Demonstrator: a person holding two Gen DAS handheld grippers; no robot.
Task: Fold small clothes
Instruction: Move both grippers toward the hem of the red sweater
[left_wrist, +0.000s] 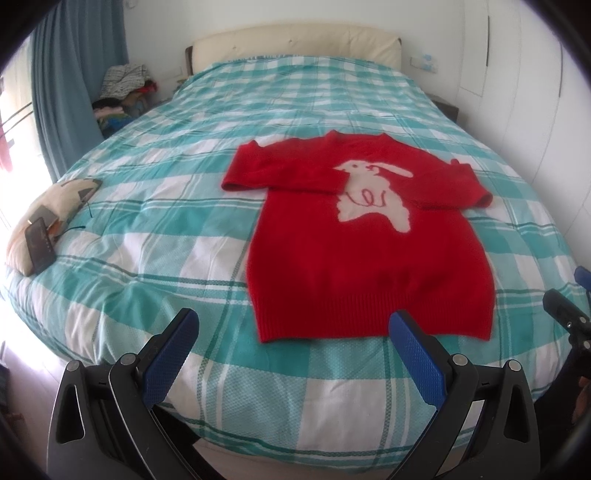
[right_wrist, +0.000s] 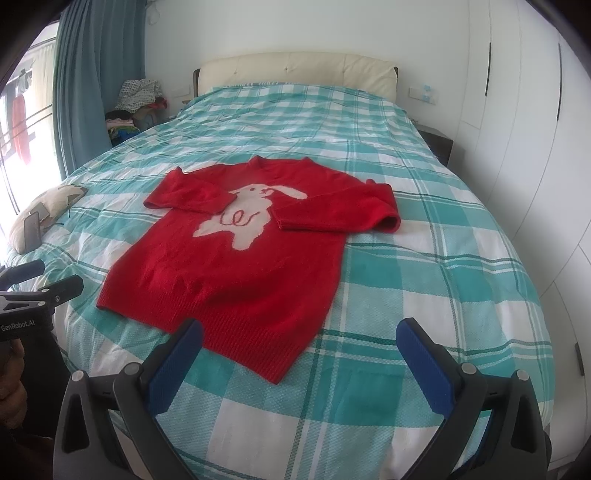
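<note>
We see a red rabbit sweater (left_wrist: 332, 258) flat on the plaid bed (left_wrist: 147, 240), both sleeves folded inward. Our left tongs (left_wrist: 293, 325) and right tongs (right_wrist: 299, 336) gape wide, holding nothing

We are in a home bedroom. A wide bed (right_wrist: 424, 258) fills the room, covered in a teal and white checked sheet, with a cream padded headboard (right_wrist: 295, 70) against the white wall. Teal curtains (right_wrist: 92, 81) hang by a bright window on the left, and white wardrobe doors (right_wrist: 517, 110) line the right side. Beside the bed we see a pile of clothes (right_wrist: 136, 103) heaped in the corner, and a small cushion (left_wrist: 48, 218) lies at the bed's edge.
</note>
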